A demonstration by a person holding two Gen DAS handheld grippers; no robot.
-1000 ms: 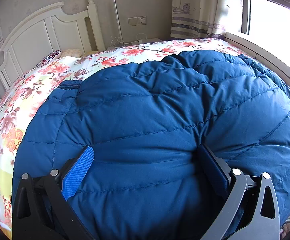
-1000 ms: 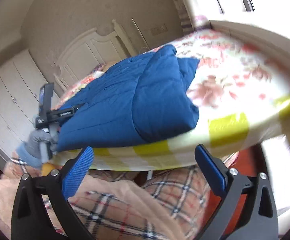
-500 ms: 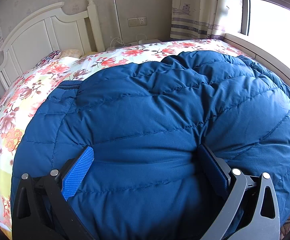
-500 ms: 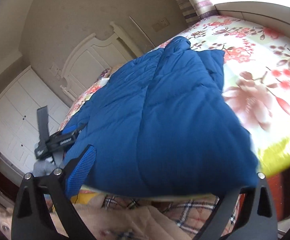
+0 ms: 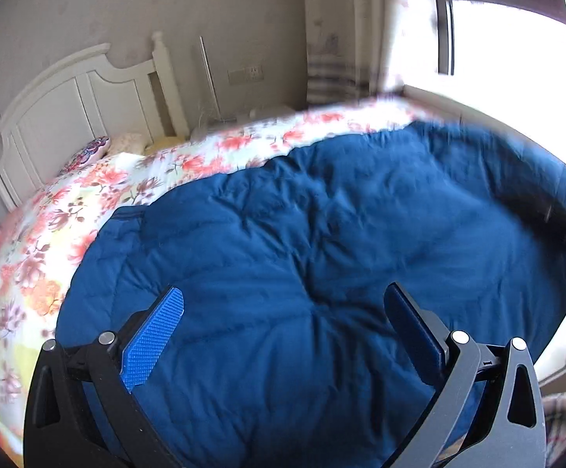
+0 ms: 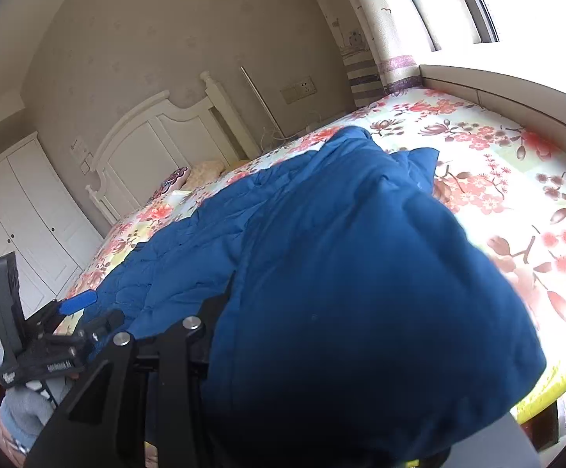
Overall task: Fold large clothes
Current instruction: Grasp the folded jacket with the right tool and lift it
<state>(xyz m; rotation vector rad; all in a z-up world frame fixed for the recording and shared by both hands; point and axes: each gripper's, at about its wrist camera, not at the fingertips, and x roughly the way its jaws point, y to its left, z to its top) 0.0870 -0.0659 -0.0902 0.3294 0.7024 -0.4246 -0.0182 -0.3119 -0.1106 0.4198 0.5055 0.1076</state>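
Note:
A large blue quilted down jacket (image 5: 322, 214) lies spread on a bed with a floral sheet (image 5: 48, 234). My left gripper (image 5: 283, 327) is open and wide over the jacket's near edge. Puffy fabric bulges between its fingers, and the ribbed blue pad (image 5: 154, 339) shows bare. In the right wrist view the jacket (image 6: 361, 253) fills the foreground. My right gripper (image 6: 283, 312) has its jaws closing on the jacket's near corner, which bunches up over them and hides the pads. The left gripper (image 6: 76, 308) shows at the jacket's far left edge.
A white headboard (image 6: 158, 136) and pillows (image 6: 204, 169) stand at the far end of the bed. White wardrobe doors (image 6: 17, 202) are on the left. A window ledge (image 6: 497, 89) with a curtain (image 6: 376, 19) runs along the right side. Bare floral sheet (image 6: 497, 163) lies right of the jacket.
My right gripper came in from below the bed's edge onto the jacket's corner and its jaws drew together on it. The left view drew back from the jacket and blurred.

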